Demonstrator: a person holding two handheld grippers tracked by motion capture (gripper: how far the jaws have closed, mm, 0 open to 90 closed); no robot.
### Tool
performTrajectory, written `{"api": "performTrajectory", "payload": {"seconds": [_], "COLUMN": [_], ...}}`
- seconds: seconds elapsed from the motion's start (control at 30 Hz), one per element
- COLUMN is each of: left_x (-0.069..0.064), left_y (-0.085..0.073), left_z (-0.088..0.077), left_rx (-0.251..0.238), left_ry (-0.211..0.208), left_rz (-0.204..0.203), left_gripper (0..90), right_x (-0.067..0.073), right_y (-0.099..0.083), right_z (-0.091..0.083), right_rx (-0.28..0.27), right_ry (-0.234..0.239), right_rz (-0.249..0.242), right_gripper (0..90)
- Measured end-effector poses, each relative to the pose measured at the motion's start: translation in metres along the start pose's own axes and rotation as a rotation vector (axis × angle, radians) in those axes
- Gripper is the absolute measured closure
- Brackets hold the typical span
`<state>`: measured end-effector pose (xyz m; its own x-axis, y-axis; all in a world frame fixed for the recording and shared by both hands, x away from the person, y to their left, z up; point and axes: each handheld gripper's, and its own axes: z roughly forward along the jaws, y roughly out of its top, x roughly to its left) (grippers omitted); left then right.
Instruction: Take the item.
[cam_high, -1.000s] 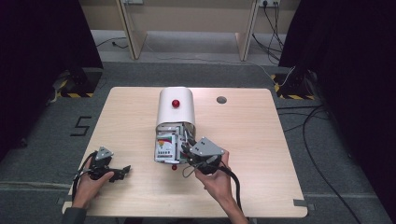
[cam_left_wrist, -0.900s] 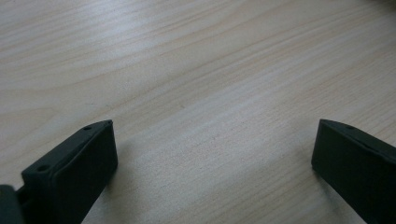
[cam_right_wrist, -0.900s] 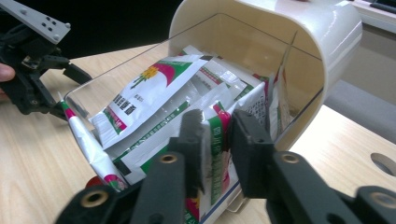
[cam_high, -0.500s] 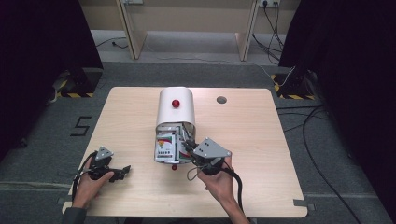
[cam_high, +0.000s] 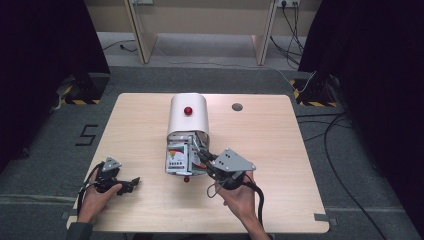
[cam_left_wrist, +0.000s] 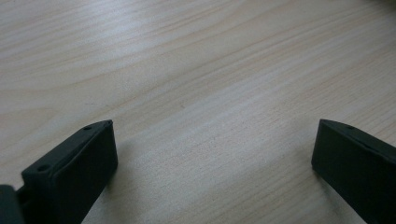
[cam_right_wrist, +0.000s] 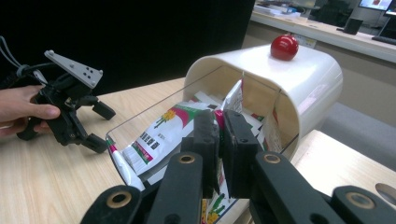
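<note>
Reaching into the bread box (cam_high: 187, 117): right gripper (cam_right_wrist: 220, 135) nearly closed, seemingly pinching a packet (cam_right_wrist: 161, 130).
Left gripper (cam_high: 131, 183) rests wide open and empty, well apart on the table (cam_high: 280, 145).

A white arched box (cam_high: 188, 117) with a red knob (cam_high: 188, 110) on top lies mid-table, its clear drawer (cam_high: 176, 165) pulled out toward the person. Printed packets (cam_right_wrist: 161, 130) fill the drawer; 1 packet (cam_right_wrist: 235, 100) stands upright at the opening.

Seen beyond the table (cam_high: 150, 120): grey floor (cam_high: 45, 165), cables (cam_high: 330, 135), a painted "5" (cam_high: 88, 135), striped blocks (cam_high: 75, 89), dark curtains (cam_high: 45, 45).
</note>
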<state>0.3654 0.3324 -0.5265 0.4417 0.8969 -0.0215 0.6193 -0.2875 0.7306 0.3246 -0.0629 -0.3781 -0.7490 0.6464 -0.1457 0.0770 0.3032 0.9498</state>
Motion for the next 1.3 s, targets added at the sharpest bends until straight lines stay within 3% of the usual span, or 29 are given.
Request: {"api": "performTrajectory", "payload": {"seconds": [0.77,0.93,1.3], "left_x": [0.000,0.000,0.000], "left_y": [0.000,0.000,0.000], "left_z": [0.000,0.000,0.000], "left_rx": [0.000,0.001,0.000], "left_ry": [0.000,0.000,0.000], "left_rz": [0.000,0.000,0.000], "left_gripper": [0.0,0.0,0.0], "right_x": [-0.008,-0.015,-0.039], "right_y": [0.004,0.004,-0.011], "right_z": [-0.030,-0.046,-0.070], "right_rx": [-0.051,-0.072,-0.066], "right_ry": [0.033,0.022,-0.049], "right_rz": [0.035,0.058,0.094], "right_gripper": [86.1,86.1,86.1]}}
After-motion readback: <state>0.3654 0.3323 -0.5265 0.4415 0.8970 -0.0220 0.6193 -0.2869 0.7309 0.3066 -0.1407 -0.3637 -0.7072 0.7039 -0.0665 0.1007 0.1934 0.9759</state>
